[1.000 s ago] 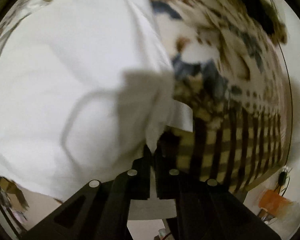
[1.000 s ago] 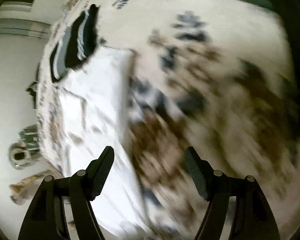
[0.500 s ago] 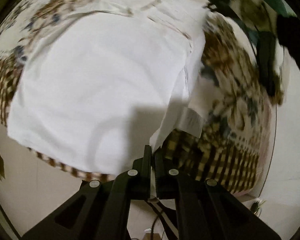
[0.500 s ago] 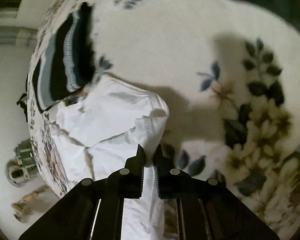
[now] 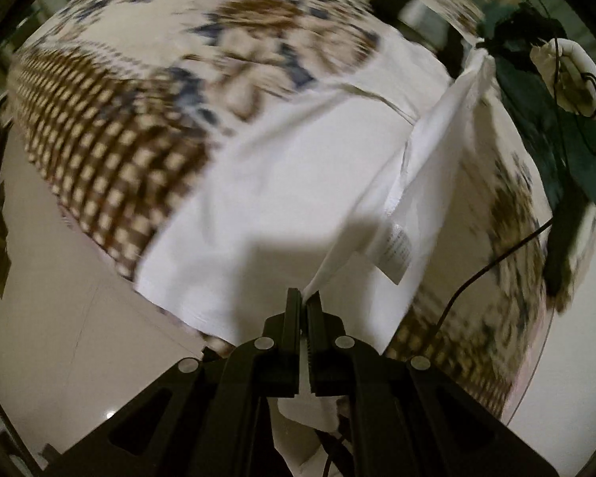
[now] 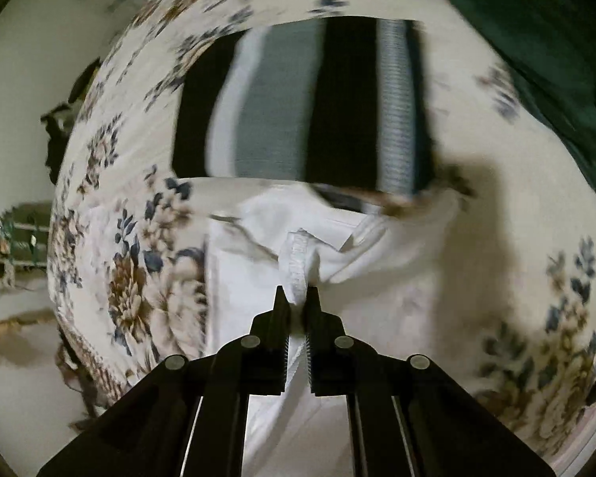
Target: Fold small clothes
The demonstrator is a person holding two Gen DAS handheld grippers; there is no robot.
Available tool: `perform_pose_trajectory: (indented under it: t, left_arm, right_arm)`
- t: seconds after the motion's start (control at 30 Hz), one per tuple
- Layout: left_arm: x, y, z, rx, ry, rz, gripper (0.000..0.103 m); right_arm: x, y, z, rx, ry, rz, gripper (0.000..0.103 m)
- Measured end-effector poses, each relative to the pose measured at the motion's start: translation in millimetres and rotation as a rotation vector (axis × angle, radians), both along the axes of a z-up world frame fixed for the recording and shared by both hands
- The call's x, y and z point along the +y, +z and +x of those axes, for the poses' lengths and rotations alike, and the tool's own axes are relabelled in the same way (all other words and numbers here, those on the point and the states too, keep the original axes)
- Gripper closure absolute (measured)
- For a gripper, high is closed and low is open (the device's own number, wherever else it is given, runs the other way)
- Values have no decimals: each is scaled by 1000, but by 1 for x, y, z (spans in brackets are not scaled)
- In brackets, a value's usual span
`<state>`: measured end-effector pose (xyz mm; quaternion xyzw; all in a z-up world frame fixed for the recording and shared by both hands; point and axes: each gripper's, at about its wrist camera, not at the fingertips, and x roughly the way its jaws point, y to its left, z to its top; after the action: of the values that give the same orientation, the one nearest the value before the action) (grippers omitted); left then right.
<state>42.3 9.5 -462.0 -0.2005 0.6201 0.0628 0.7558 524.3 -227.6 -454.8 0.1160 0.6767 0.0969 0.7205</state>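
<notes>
A white garment (image 5: 282, 183) lies on a floral cloth-covered table (image 5: 258, 39). My left gripper (image 5: 304, 298) is shut on its near edge, beside a white care label (image 5: 397, 250), and lifts that edge so the cloth stretches up toward the far right. In the right wrist view my right gripper (image 6: 298, 298) is shut on a hemmed edge of the same white garment (image 6: 377, 278), which bunches in front of the jaws.
A folded black, grey and white striped garment (image 6: 298, 107) lies just beyond the white one. Dark green fabric (image 6: 536, 39) lies at the far right. A black cable (image 5: 476, 278) hangs off the table's right edge. Floor shows below the table's checkered border (image 5: 99, 139).
My right gripper went from open to shut on the white garment's hem. Both grippers have since moved with the cloth, and the garment's edge is now pulled taut between them.
</notes>
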Motion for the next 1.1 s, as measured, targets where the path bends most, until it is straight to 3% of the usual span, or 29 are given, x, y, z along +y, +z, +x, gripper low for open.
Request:
perform_pose_trajectory:
  t: [0.2, 0.4, 0.53, 0.57, 0.6, 0.63, 0.7, 0.9, 1.1]
  left_arm:
    - [57, -35, 6, 35, 53, 2, 103]
    - [95, -81, 5, 116, 89, -30, 103]
    - [121, -105, 0, 187, 112, -100, 102]
    - [130, -105, -1, 191, 124, -125, 101]
    - [139, -103, -2, 193, 129, -138, 101]
    - [145, -100, -1, 192, 127, -144, 101]
    - [156, -94, 3, 191, 114, -150, 100]
    - [167, -68, 64, 140, 33, -162, 99]
    - [119, -53, 192, -9, -136, -198, 98]
  right_arm:
    - [106, -36, 25, 13, 59, -152, 96]
    - [150, -77, 32, 31, 66, -238, 96]
    - [154, -95, 34, 62, 45, -238, 93]
    - [151, -96, 33, 78, 40, -210, 91]
    - [146, -95, 29, 112, 36, -142, 76]
    - [140, -94, 25, 133, 30, -88, 55]
    - [121, -80, 8, 145, -9, 13, 39]
    - [41, -41, -81, 125, -89, 35, 39]
    - [-29, -56, -149, 131, -192, 8, 39]
